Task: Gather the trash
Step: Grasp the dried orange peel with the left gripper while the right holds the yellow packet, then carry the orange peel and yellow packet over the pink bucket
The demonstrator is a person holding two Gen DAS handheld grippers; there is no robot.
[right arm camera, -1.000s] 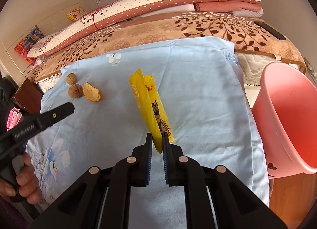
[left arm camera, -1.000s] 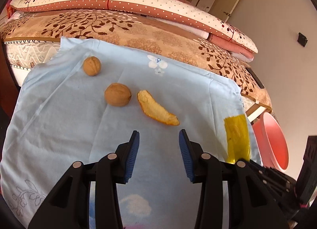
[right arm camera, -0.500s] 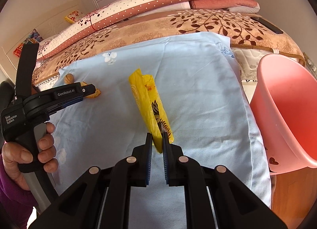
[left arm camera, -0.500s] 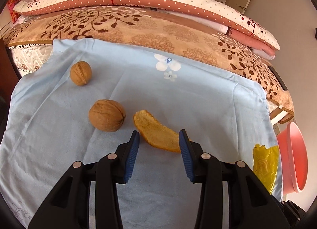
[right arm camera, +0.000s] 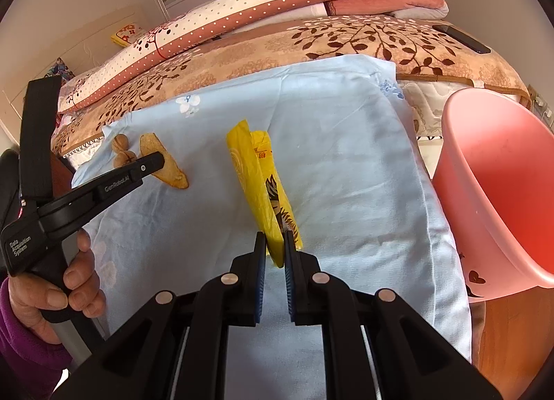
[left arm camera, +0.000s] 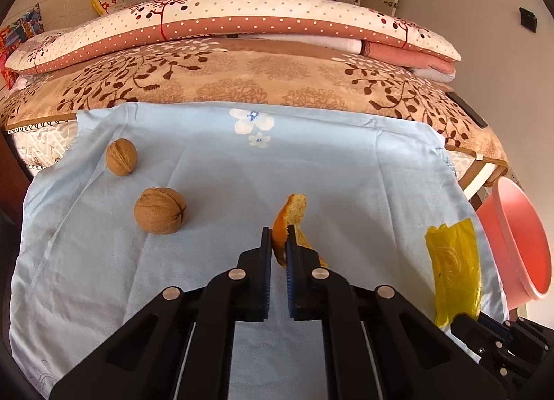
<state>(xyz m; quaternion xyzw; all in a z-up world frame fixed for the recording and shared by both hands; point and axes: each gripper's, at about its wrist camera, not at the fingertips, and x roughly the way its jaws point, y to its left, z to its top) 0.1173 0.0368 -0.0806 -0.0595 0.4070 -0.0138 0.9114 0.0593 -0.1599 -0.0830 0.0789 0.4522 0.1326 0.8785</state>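
My left gripper (left arm camera: 278, 231) is shut on an orange peel (left arm camera: 290, 211), whose far end tilts up off the light blue cloth (left arm camera: 225, 164). The peel also shows in the right wrist view (right arm camera: 162, 162) under the left gripper (right arm camera: 157, 161). My right gripper (right arm camera: 275, 237) is shut on the near end of a yellow wrapper (right arm camera: 254, 171), which also shows in the left wrist view (left arm camera: 453, 261). Two walnuts (left arm camera: 160, 210) (left arm camera: 121, 157) lie on the cloth to the left.
A pink bucket (right arm camera: 498, 175) stands off the bed's right edge; it also shows in the left wrist view (left arm camera: 519, 237). Folded quilts and pillows (left arm camera: 225, 26) lie behind the cloth. A dark phone (right arm camera: 460, 38) lies on the brown patterned blanket.
My left gripper moved forward over the orange peel and shut on it, tipping its far end up. My right gripper stayed shut on the yellow wrapper.
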